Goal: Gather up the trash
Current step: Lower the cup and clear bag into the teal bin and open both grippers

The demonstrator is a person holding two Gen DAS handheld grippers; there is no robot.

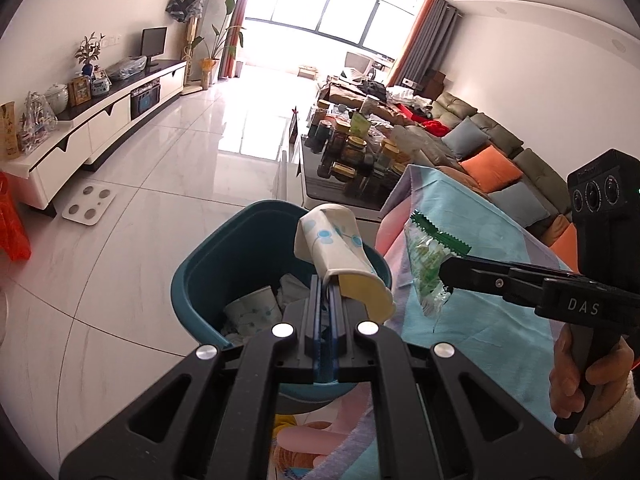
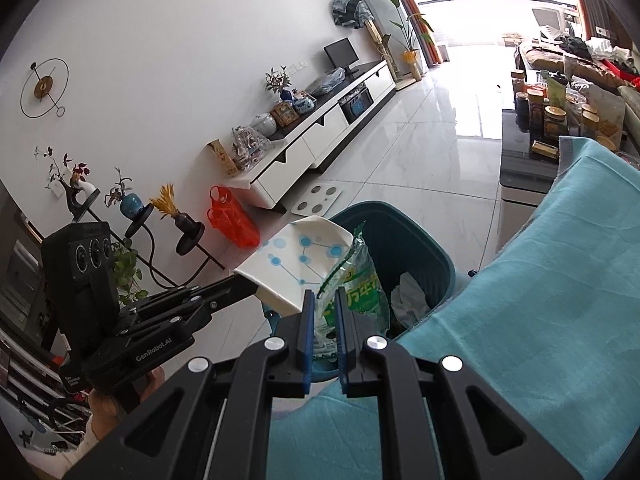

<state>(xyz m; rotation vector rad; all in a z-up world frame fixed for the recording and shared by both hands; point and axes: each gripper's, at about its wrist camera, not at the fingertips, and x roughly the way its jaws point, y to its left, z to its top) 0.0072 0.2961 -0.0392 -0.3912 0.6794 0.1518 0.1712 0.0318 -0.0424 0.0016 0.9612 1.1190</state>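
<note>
My left gripper (image 1: 326, 282) is shut on a crushed white paper cup with blue dots (image 1: 336, 248) and holds it over the teal trash bin (image 1: 224, 256). The cup also shows in the right wrist view (image 2: 296, 260). My right gripper (image 2: 323, 298) is shut on a clear and green snack wrapper (image 2: 352, 276), held at the bin's rim (image 2: 424, 232) beside the table edge. In the left wrist view the wrapper (image 1: 428, 260) hangs from the right gripper (image 1: 444, 276). Crumpled paper and another cup (image 1: 252, 308) lie inside the bin.
A table with a turquoise cloth (image 1: 480, 264) stands right of the bin. A cluttered coffee table with jars (image 1: 356, 152) and a sofa (image 1: 500, 148) lie beyond. A white TV cabinet (image 1: 100, 120), a scale (image 1: 88, 204) and an orange bag (image 2: 232, 216) are on the left.
</note>
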